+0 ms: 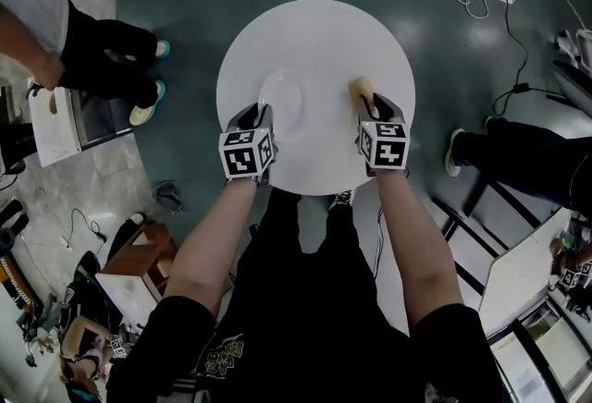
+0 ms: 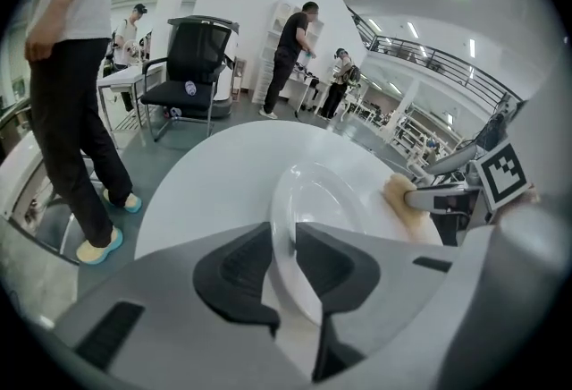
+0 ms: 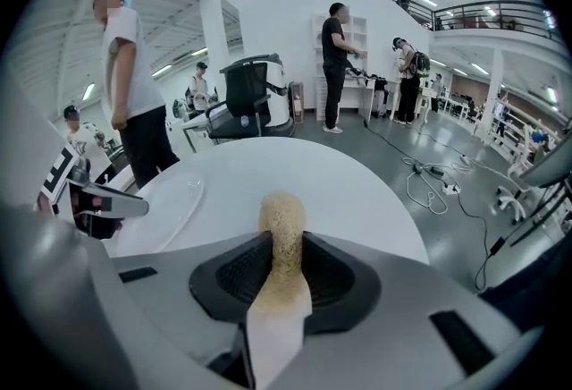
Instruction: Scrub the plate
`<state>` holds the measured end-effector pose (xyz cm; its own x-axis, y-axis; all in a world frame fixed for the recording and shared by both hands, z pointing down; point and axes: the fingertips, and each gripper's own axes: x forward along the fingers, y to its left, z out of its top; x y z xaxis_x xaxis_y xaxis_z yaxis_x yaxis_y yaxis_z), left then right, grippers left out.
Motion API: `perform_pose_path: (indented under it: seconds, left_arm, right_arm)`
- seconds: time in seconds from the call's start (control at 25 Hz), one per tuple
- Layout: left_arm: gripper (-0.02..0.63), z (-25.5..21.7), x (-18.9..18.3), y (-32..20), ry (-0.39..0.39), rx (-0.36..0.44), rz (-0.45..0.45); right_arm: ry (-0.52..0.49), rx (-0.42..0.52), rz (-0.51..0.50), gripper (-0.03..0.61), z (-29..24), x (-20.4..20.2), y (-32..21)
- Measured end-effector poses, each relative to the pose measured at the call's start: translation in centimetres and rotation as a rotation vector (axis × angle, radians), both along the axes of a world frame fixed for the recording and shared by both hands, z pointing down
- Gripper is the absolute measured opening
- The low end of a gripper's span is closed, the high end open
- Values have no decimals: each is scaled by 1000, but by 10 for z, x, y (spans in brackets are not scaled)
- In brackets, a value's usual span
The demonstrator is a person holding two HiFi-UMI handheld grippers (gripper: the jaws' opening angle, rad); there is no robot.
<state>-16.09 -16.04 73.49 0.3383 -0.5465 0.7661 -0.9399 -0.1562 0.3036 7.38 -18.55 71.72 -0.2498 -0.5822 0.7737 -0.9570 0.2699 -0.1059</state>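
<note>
Plate [image 1: 282, 101], white, lies flat on the round white table [image 1: 314, 31], just left of centre in the head view. Its near rim sits between the left gripper [image 1: 254, 117] jaws, which stand slightly apart on either side of the rim, pads not clamping it. Right of the plate, the right gripper [image 1: 370, 103] is closed on a tan sponge [image 1: 361, 89], whose tip pokes out past the jaws onto the table. Only markings are black-and-white square codes on the left cube [image 1: 246, 152] and right cube [image 1: 384, 142]; the shirt print is too small to read. Both bare forearms reach up from the frame's bottom, grippers angled down at the table.
</note>
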Motion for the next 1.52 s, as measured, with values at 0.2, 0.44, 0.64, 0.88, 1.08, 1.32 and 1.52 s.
perform_pose_path:
  seconds: [0.2, 0.44, 0.64, 0.88, 1.08, 1.32, 1.52]
  left_arm:
    - [93, -1, -4, -2, -47, 28, 14]
    - [114, -15, -12, -5, -63, 80, -18]
    - [110, -43, -10, 0, -77, 144, -23]
    - [23, -96, 5, 17, -69, 215, -28]
    - [6, -147, 26, 38, -45, 276, -35]
    - [6, -202, 49, 78, -9, 327, -44]
    - [6, -238, 72, 116, 18, 370, -64]
  right_arm:
    - [-5, 8, -25, 120, -2, -1, -2]
    - [-36, 54, -26, 160, -18, -1, -6]
    - [-56, 130, -22, 160, -50, 8, -5]
    - [-98, 211, -35, 100, -106, 24, 6]
    - [-153, 277, -106, 23, -156, 31, 22]
    - [-238, 350, -181, 23, -215, 32, 53]
    - [-311, 395, -262, 23, -252, 29, 85]
